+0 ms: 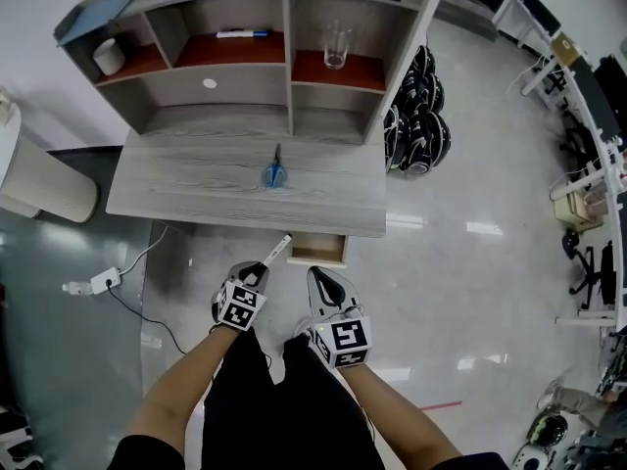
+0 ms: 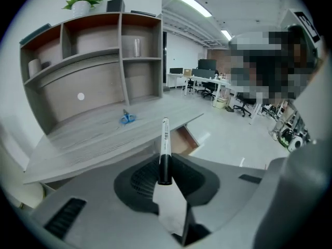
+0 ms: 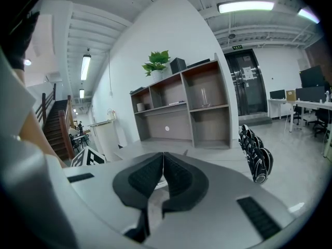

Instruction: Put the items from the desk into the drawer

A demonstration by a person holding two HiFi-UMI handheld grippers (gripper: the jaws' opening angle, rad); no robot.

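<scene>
A grey wooden desk (image 1: 196,199) carries blue-handled scissors (image 1: 274,173), also seen as scissors (image 2: 127,118) in the left gripper view. Under its front edge a drawer (image 1: 318,251) stands partly pulled out, the same drawer (image 2: 182,139) showing below the desk's corner. My left gripper (image 1: 257,273) is shut on a white marker (image 1: 278,251) with a black cap; the marker (image 2: 165,139) sticks out forward between the pads, just left of the drawer. My right gripper (image 1: 321,278) hovers beside it in front of the drawer, its jaws (image 3: 163,157) shut on nothing.
A shelf unit (image 1: 289,76) at the back of the desk holds a blue marker (image 1: 242,34), a glass (image 1: 336,45) and a white cup (image 1: 110,57). Black helmets (image 1: 419,116) are stacked right of the desk. A power strip (image 1: 103,282) and cable lie on the floor at left.
</scene>
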